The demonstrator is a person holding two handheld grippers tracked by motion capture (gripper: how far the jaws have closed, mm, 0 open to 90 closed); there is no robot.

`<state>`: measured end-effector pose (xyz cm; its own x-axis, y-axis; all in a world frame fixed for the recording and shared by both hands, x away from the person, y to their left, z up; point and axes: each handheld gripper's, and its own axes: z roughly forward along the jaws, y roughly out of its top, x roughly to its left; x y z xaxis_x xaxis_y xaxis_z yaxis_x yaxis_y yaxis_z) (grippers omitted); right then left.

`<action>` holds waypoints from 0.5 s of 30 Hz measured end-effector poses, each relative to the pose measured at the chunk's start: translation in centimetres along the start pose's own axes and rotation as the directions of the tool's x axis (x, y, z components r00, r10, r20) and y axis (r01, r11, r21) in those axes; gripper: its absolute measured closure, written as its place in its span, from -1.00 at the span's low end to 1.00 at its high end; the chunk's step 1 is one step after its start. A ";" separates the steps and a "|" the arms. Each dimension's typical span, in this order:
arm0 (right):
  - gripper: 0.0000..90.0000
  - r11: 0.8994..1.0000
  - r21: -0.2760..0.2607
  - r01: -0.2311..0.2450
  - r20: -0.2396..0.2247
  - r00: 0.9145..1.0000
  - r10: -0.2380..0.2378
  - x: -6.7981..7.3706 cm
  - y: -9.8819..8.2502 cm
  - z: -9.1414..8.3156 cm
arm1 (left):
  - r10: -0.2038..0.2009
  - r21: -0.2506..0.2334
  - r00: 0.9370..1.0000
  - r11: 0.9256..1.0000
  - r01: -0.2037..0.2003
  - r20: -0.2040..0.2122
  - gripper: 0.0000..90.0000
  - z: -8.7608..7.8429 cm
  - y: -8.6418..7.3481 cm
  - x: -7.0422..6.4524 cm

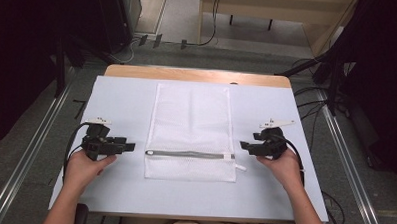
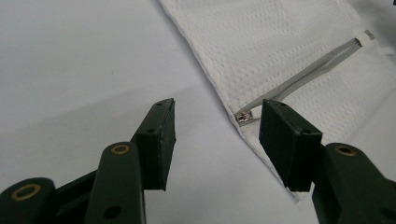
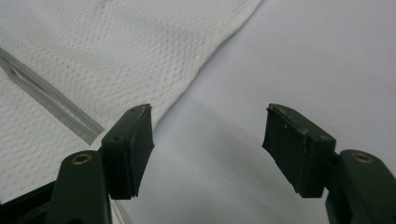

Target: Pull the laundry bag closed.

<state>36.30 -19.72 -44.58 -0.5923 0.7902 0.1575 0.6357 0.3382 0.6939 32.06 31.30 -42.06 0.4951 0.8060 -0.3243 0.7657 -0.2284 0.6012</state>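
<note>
mesh bag lies mid-table, zipper near the front; left gripper and right gripper flank it.

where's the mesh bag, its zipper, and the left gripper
mesh bag (image 1: 191, 112), high view, on the white mesh panel above the zipper
zipper (image 1: 187, 154), high view, on the middle of the grey strip
left gripper (image 1: 131, 146), high view, between the tips of its open jaws, beside the bag's left edge
</note>
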 end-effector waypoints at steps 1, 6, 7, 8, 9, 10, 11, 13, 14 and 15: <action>-0.24 1.000 0.003 -0.005 -0.005 1.000 0.005 0.0 0.0 0.0 | 0.001 -0.001 1.000 1.000 -0.001 0.000 -0.01 0.0 0.0 0.0; -0.21 1.000 0.011 -0.011 -0.012 1.000 0.011 0.0 0.0 0.0 | -0.007 -0.005 1.000 1.000 0.007 0.009 -0.05 0.0 0.0 0.2; -0.20 1.000 0.011 -0.006 -0.009 1.000 0.006 0.1 0.0 0.0 | -0.007 -0.005 1.000 1.000 0.007 0.007 -0.05 0.0 0.0 0.2; -0.20 1.000 0.015 -0.007 -0.005 1.000 0.007 0.1 0.0 0.0 | -0.003 -0.005 1.000 1.000 0.003 0.009 -0.05 0.0 0.0 0.2; -0.20 1.000 0.015 -0.007 -0.005 1.000 0.007 0.1 0.0 0.0 | -0.003 -0.006 1.000 1.000 0.004 0.011 -0.05 0.0 0.0 0.2; -0.20 1.000 0.015 -0.007 -0.007 1.000 0.007 0.2 0.0 0.0 | -0.006 -0.008 1.000 1.000 0.006 0.010 -0.06 0.0 0.0 0.2; -0.19 1.000 0.013 -0.002 -0.010 1.000 0.003 0.2 0.0 0.0 | -0.003 -0.009 1.000 1.000 0.003 0.010 -0.06 0.0 0.0 0.1; -0.18 1.000 0.013 0.001 -0.011 1.000 0.000 0.2 0.0 0.0 | -0.004 -0.011 1.000 1.000 0.004 0.010 -0.06 0.0 0.0 0.1; -0.18 1.000 0.014 0.000 -0.011 1.000 0.000 0.2 0.0 0.0 | -0.002 -0.010 1.000 1.000 0.002 0.012 -0.06 0.0 0.0 0.2; -0.18 1.000 0.015 -0.001 -0.011 1.000 0.001 0.2 0.0 0.0 | -0.003 -0.010 1.000 1.000 0.003 0.013 -0.06 0.0 0.0 0.2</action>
<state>36.16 -19.57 -44.52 -0.5967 0.7851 0.1659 0.6438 0.3449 0.6831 32.13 31.44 -42.11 0.4977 0.7998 -0.3356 0.7635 -0.2204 0.6071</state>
